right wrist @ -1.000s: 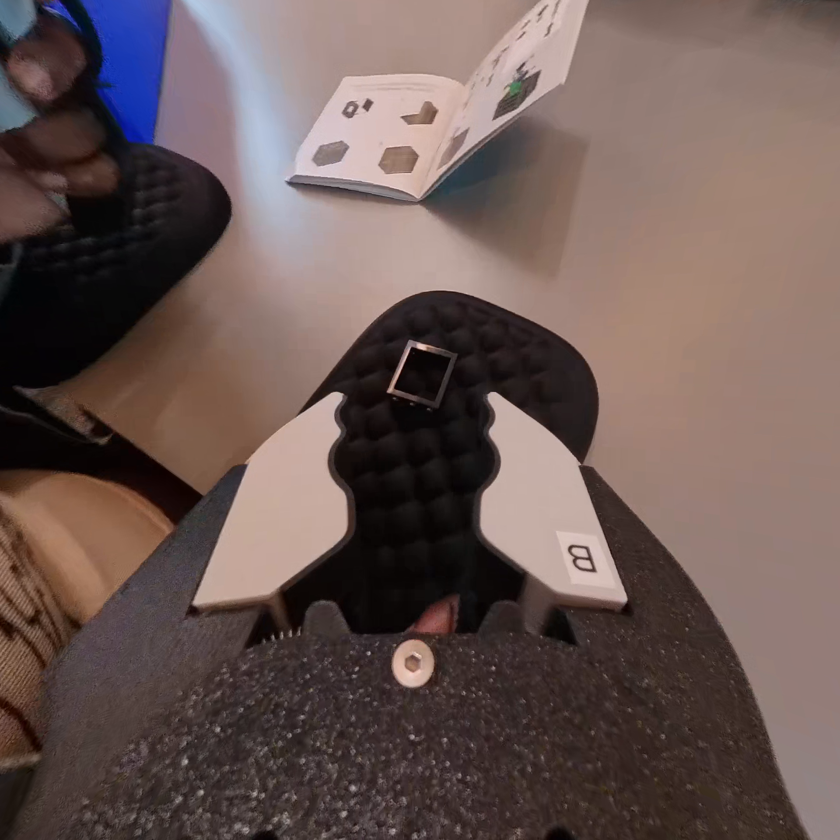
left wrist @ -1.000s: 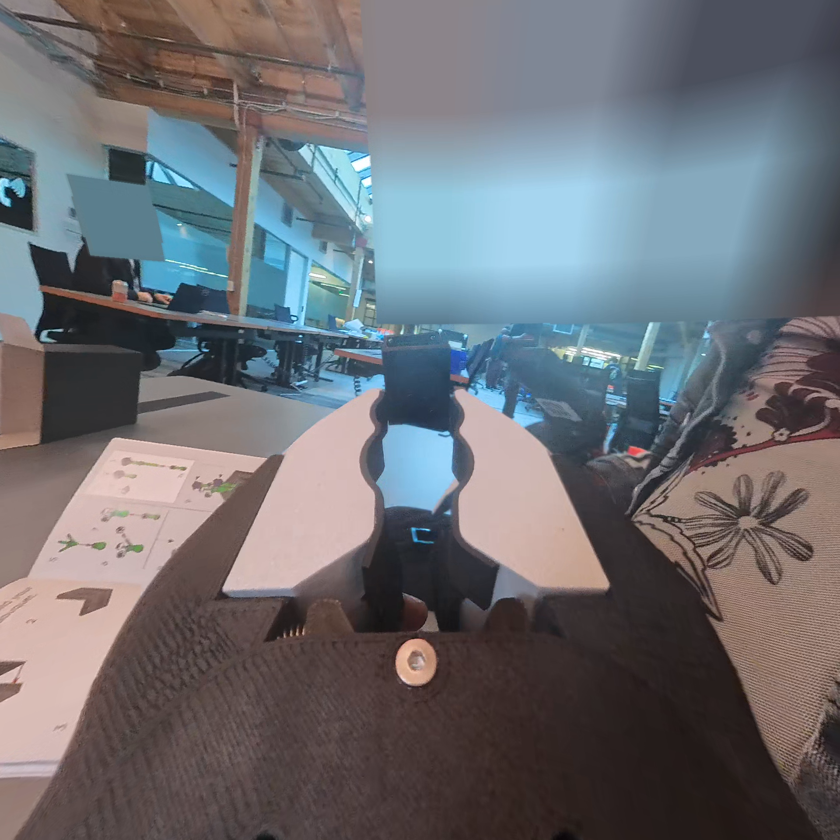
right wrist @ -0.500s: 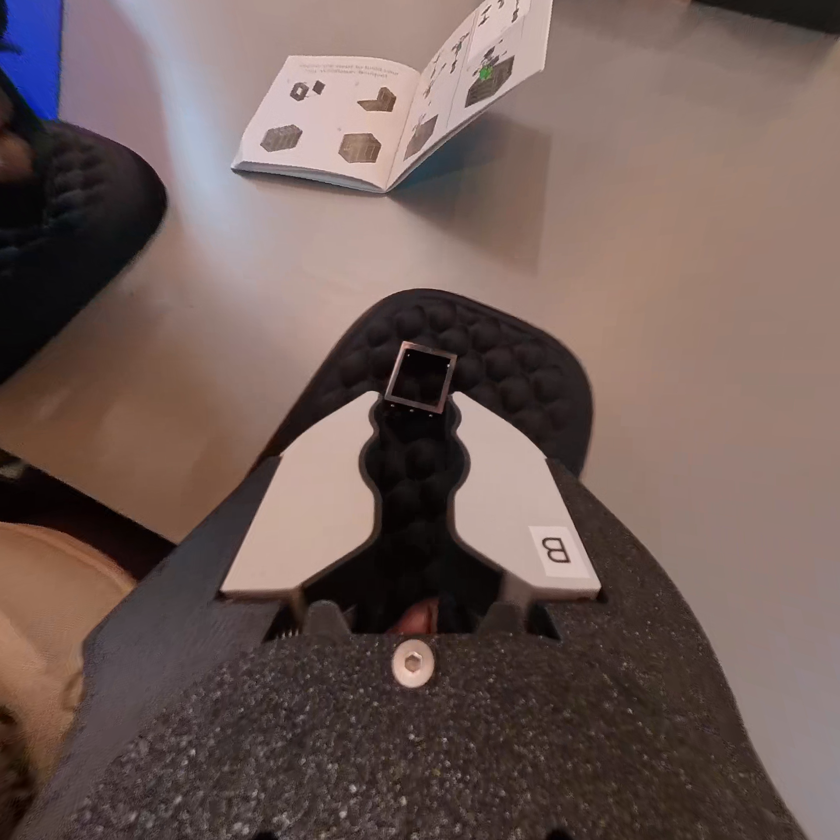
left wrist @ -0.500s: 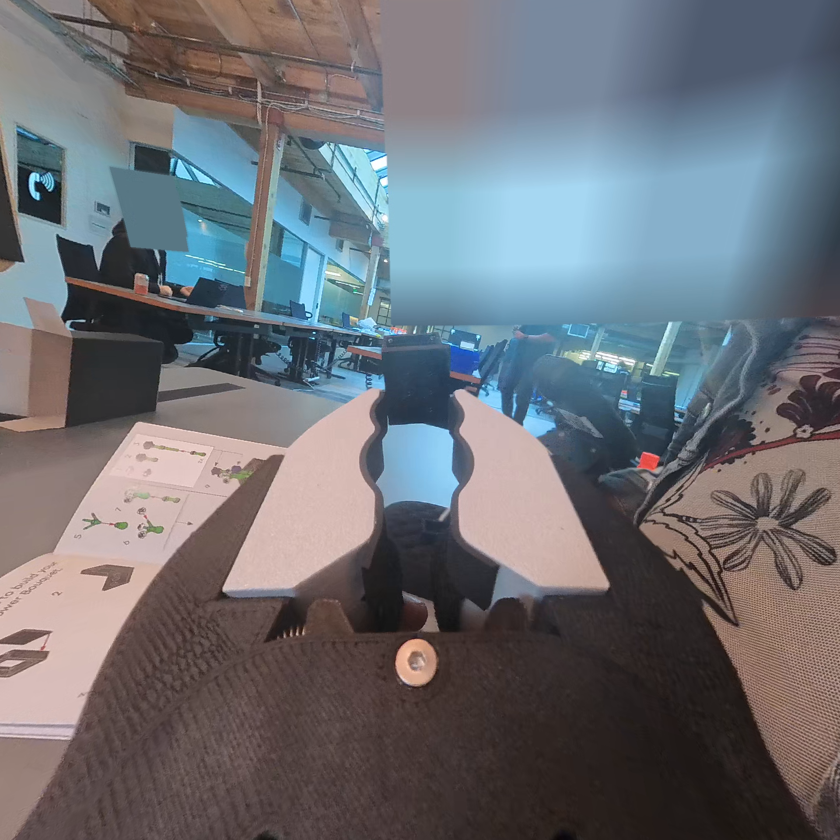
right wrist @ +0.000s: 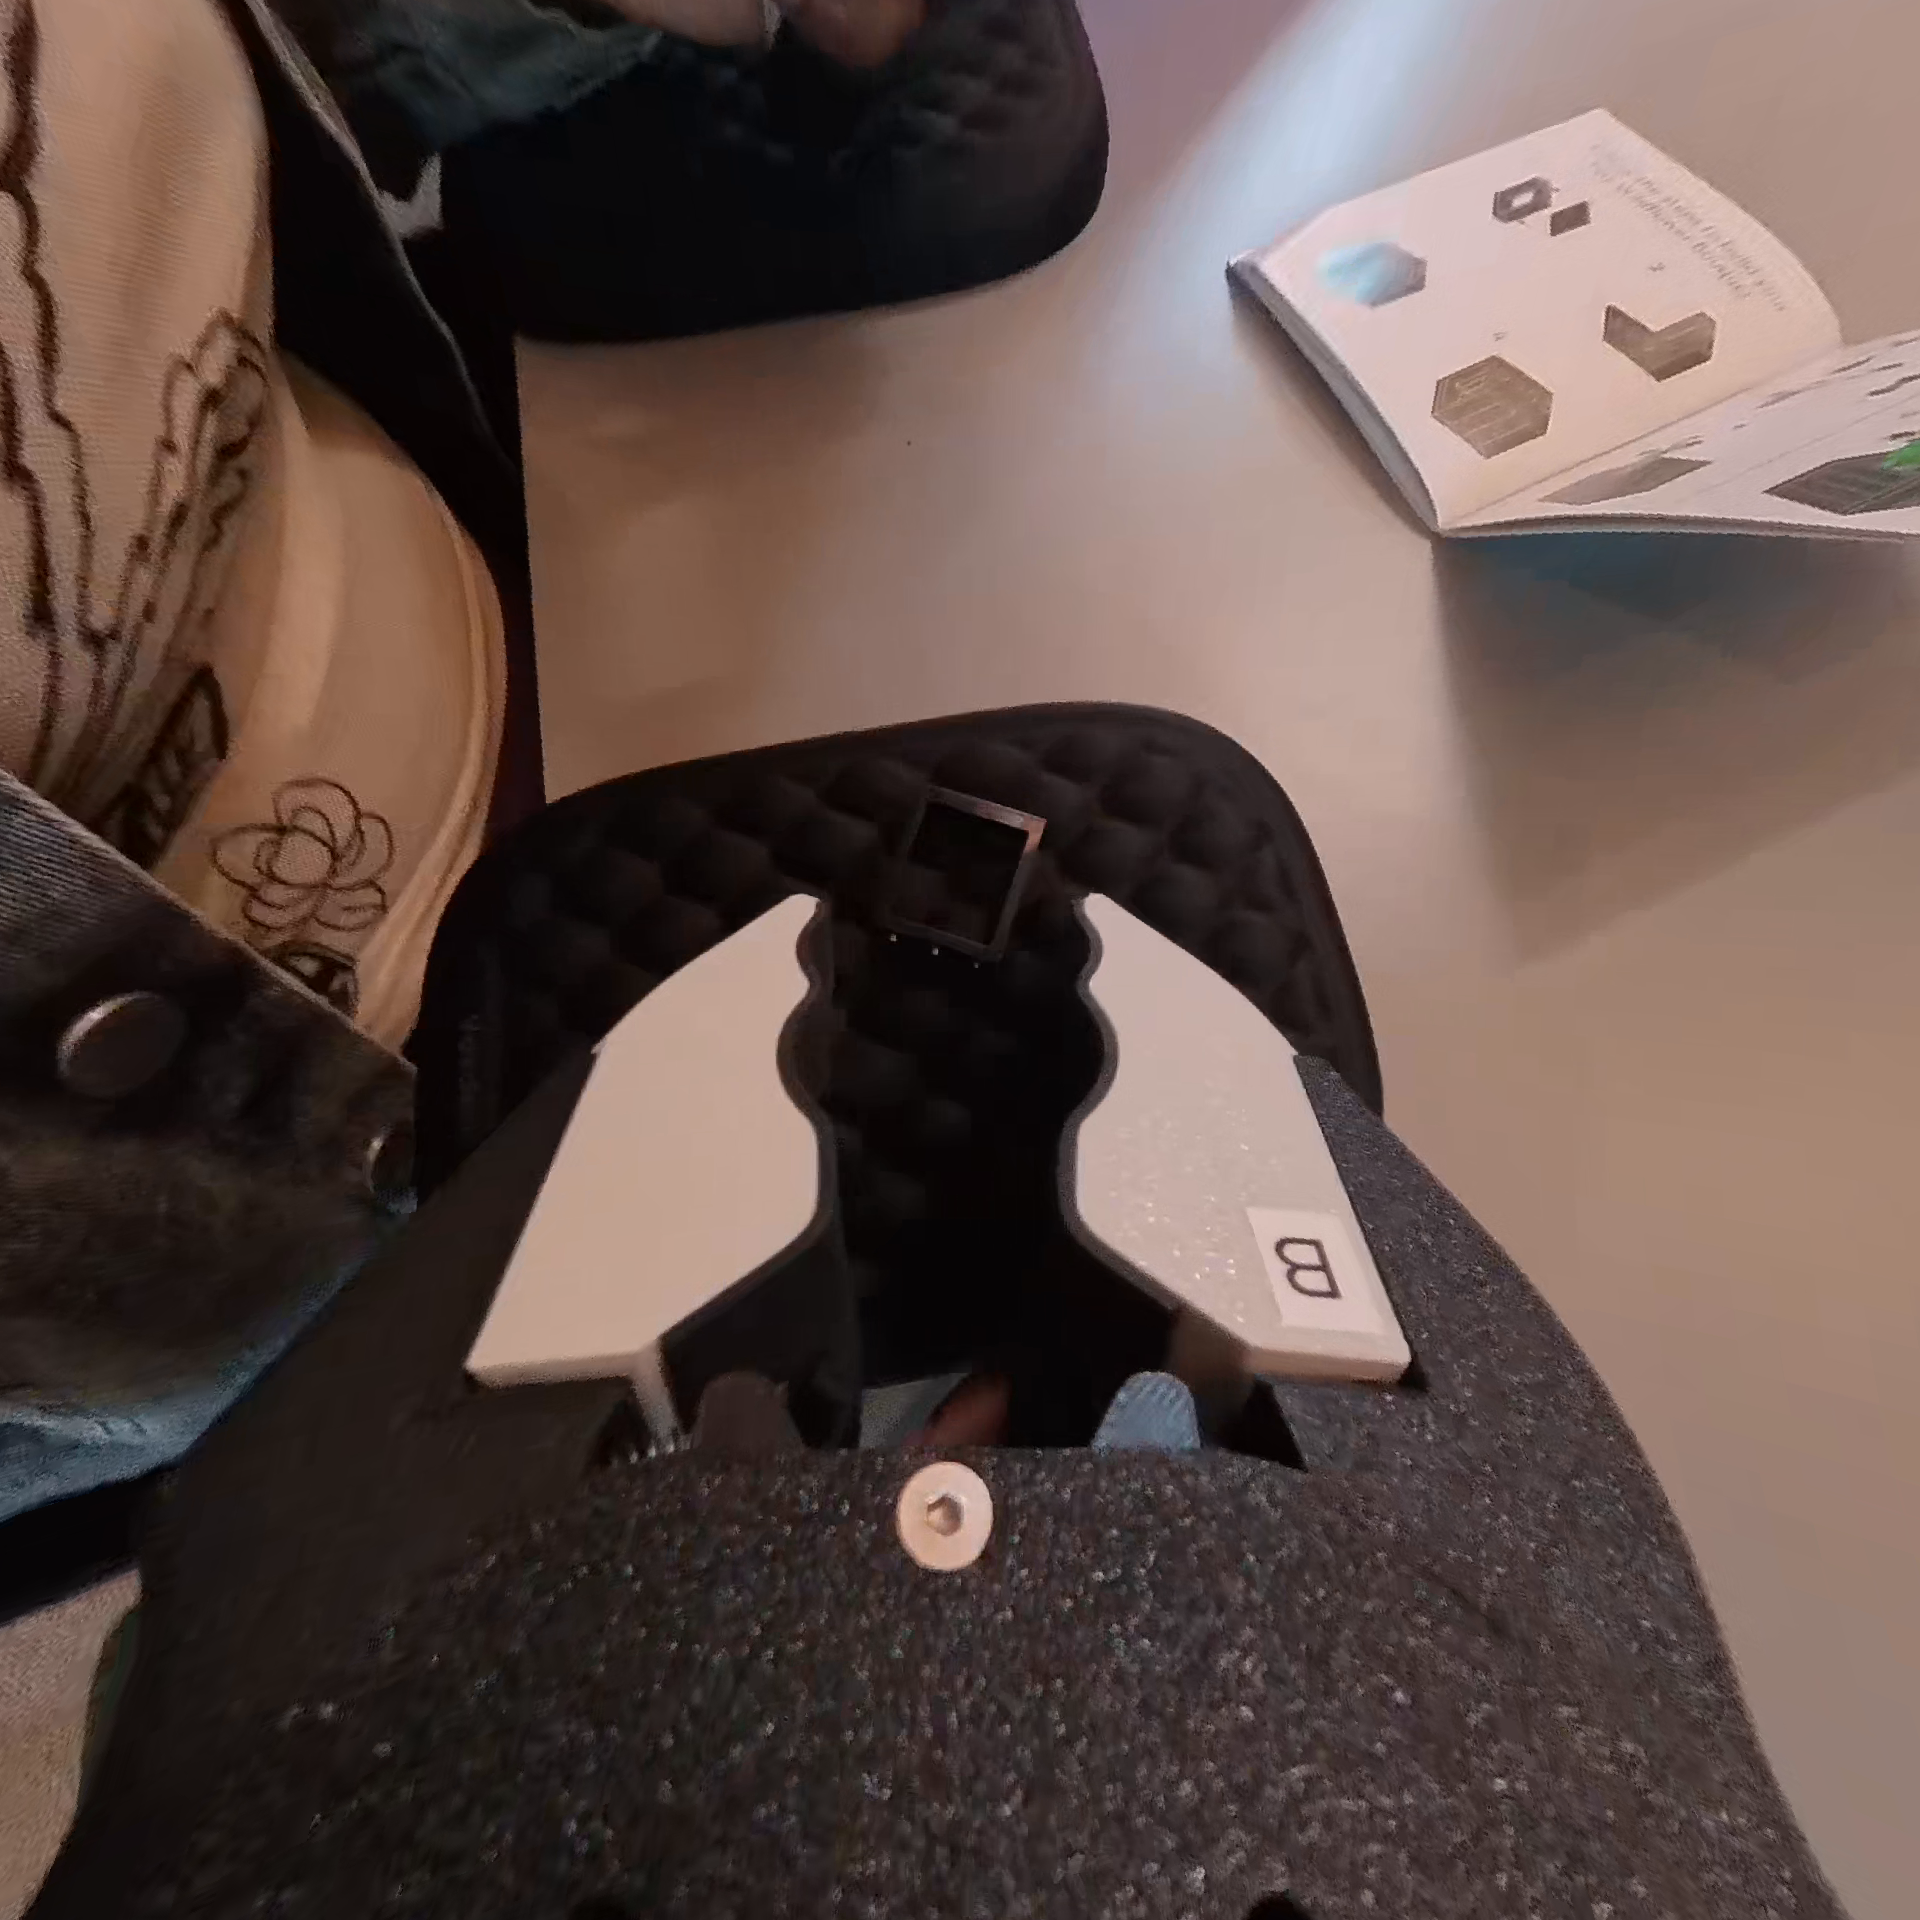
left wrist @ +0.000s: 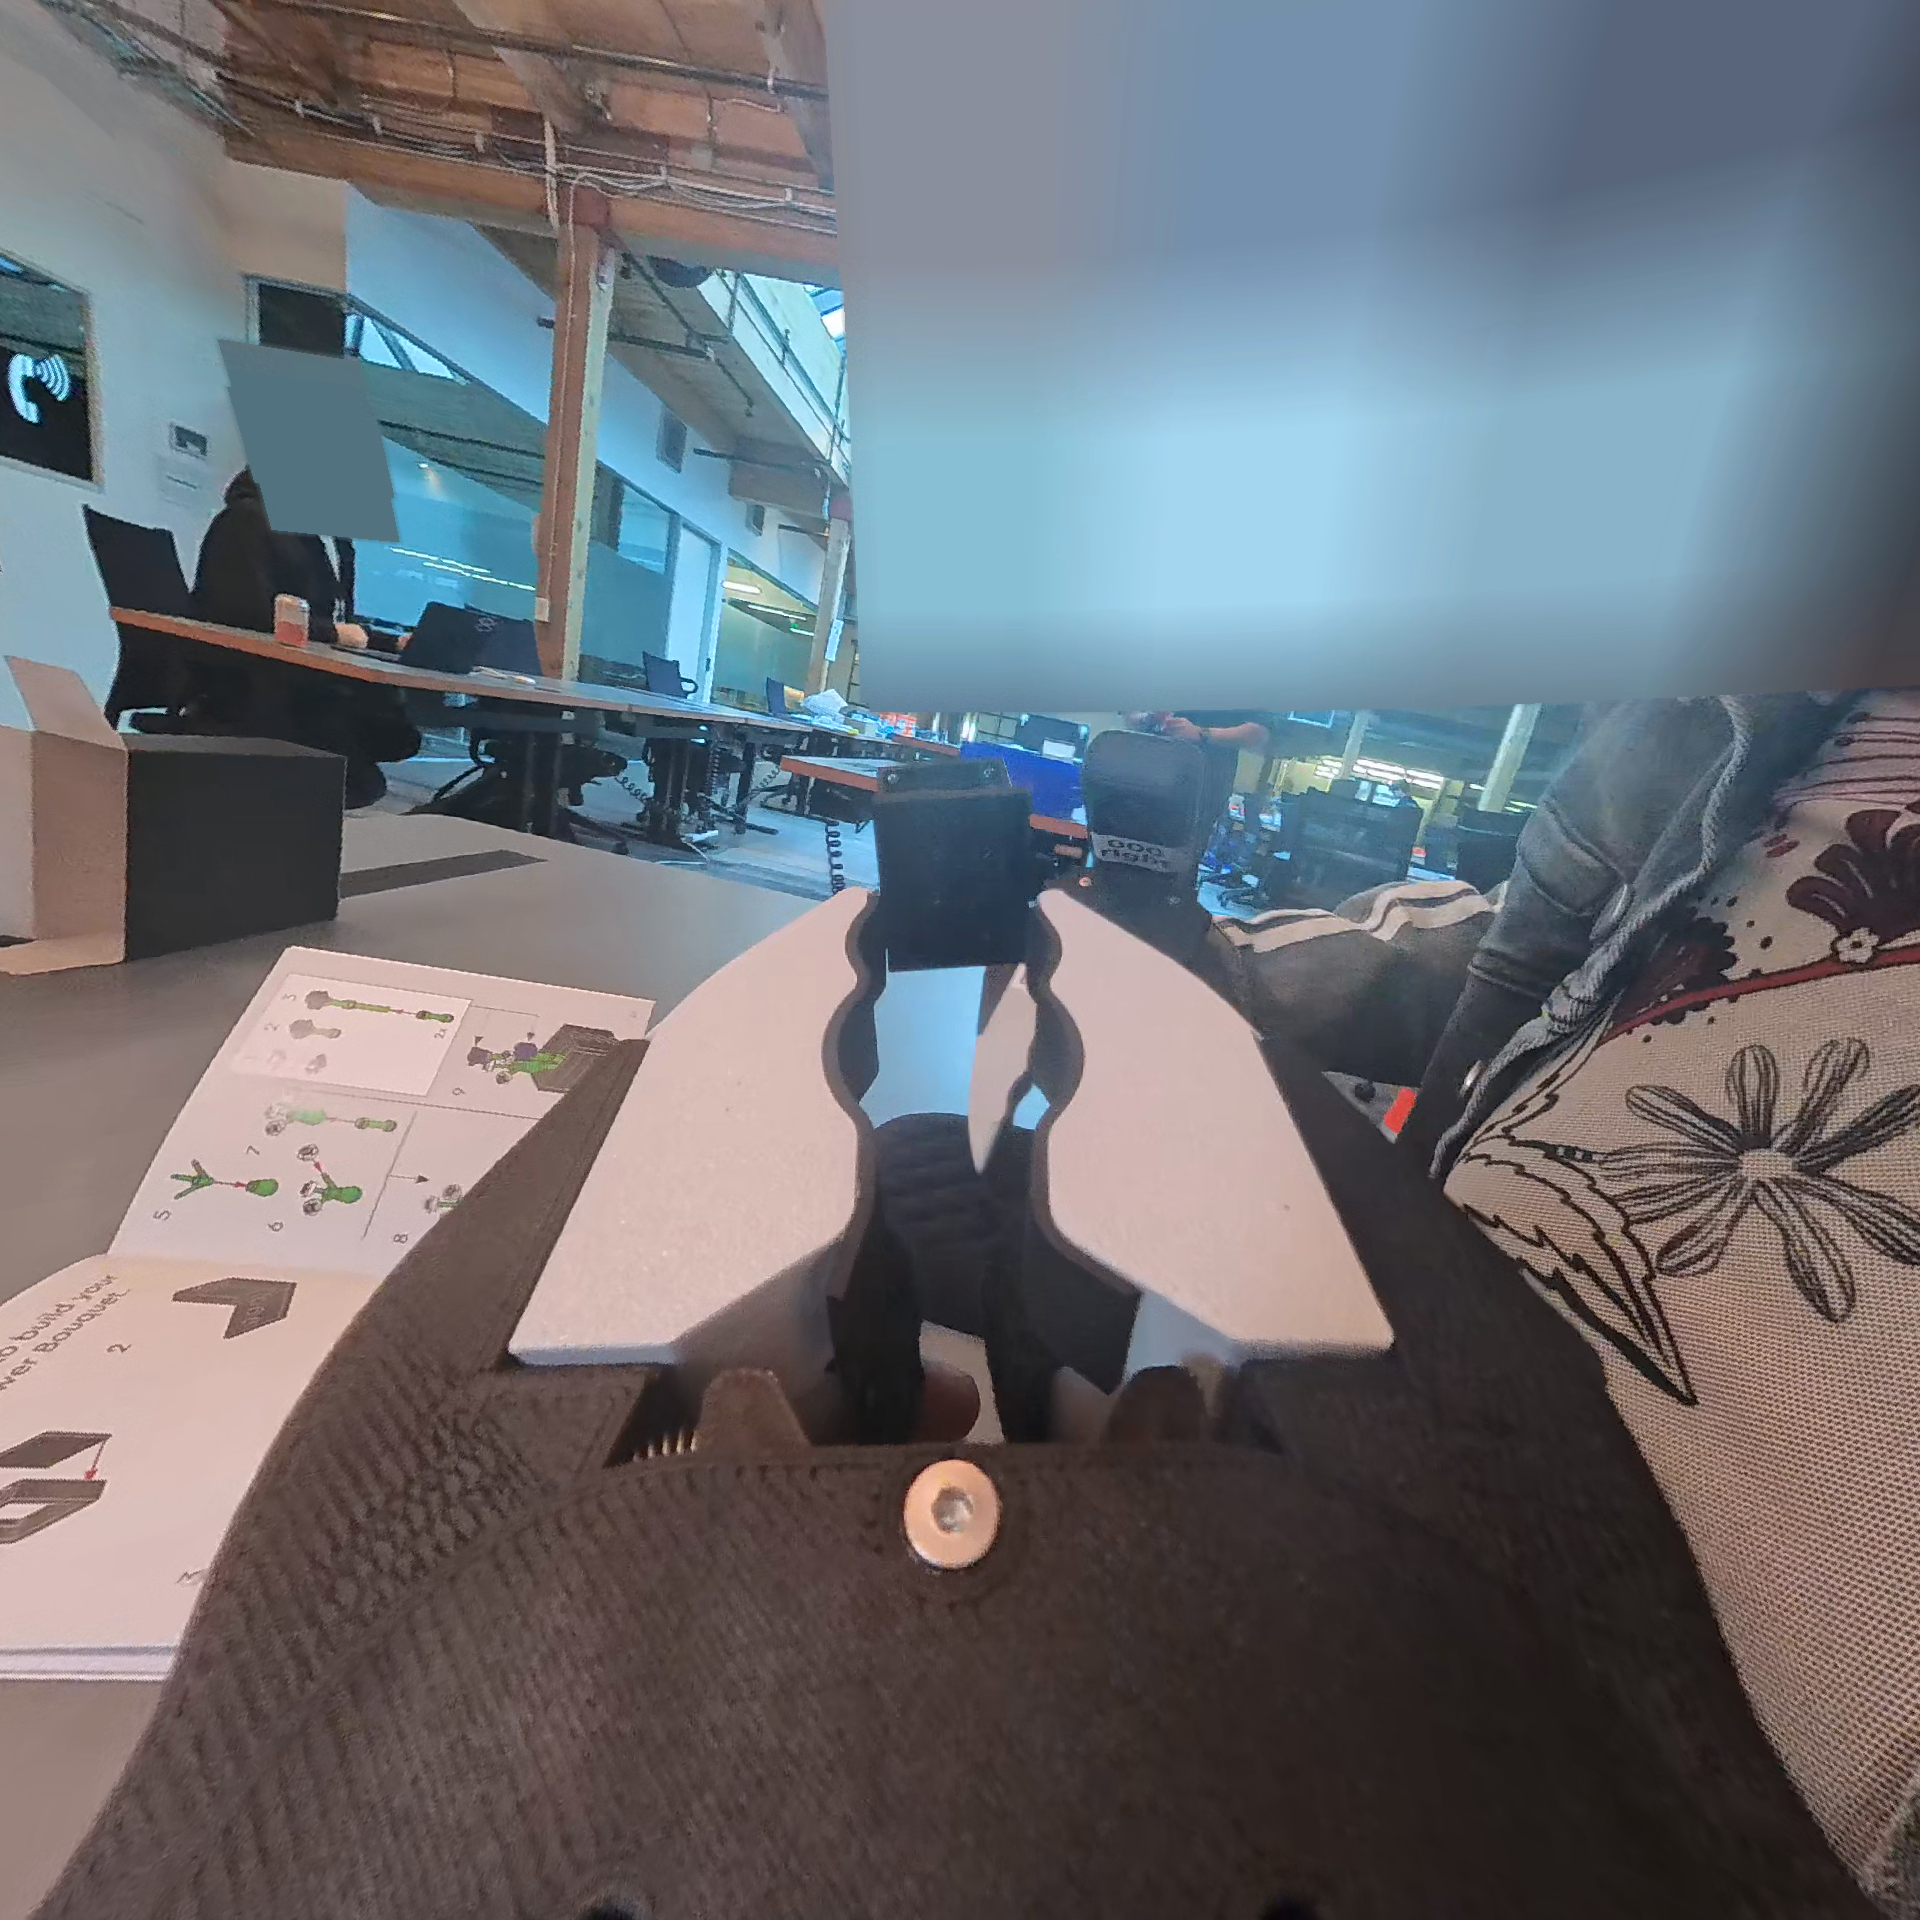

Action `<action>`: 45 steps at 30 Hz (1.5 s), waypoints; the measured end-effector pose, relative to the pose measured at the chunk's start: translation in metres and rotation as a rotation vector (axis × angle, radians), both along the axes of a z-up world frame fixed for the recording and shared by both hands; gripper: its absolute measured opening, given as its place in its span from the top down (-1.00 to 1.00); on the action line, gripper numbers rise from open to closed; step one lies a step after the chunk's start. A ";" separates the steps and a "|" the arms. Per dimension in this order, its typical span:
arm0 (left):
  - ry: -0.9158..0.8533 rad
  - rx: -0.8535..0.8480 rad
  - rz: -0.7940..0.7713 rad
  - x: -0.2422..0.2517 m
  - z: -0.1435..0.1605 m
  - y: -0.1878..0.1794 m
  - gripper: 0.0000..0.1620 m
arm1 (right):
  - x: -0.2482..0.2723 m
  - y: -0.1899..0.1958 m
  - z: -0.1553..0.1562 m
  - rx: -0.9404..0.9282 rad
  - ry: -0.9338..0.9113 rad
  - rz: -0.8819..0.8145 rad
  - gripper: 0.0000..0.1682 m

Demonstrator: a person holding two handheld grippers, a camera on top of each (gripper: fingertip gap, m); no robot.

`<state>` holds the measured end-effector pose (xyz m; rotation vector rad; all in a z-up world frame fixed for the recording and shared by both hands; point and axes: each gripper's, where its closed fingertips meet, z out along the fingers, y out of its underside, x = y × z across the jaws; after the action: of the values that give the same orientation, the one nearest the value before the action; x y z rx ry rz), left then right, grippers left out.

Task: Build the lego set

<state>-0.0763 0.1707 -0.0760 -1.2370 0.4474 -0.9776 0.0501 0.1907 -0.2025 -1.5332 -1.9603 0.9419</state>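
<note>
The left hand-held gripper (left wrist: 951, 914) points level over the tabletop (left wrist: 135, 1039), its tips pinching a black square lego piece (left wrist: 951, 883). The right hand-held gripper (right wrist: 951, 914) looks down, its tips pinching a black hollow square frame piece (right wrist: 961, 868). An open instruction booklet (right wrist: 1621, 343) lies on the tabletop beyond.

booklet (left wrist: 312, 1164): printed text, step numbers | right finger (right wrist: 1236, 1195): letter sticker | wall panel (left wrist: 42, 390): phone sign

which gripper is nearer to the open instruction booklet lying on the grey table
Left, as far as I can judge. The left gripper sits right beside the open white instruction booklet; the right gripper has bare table between it and the booklet.
</note>
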 end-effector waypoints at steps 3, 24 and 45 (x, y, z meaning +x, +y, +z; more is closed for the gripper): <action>0.012 0.000 0.005 0.001 -0.001 0.001 0.68 | 0.004 0.001 0.007 -0.062 0.101 -0.114 0.57; 0.004 0.002 0.016 -0.002 -0.001 0.001 0.68 | 0.003 0.003 -0.004 0.043 0.157 -0.584 0.71; 0.349 0.003 -0.076 0.033 -0.032 -0.010 0.68 | -0.058 -0.015 0.127 -0.056 0.226 -0.031 0.72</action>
<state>-0.0438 0.1611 -0.1085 -1.4013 0.7728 -0.8245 -0.0083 0.1752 -0.0757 -1.4140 -1.7609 1.1132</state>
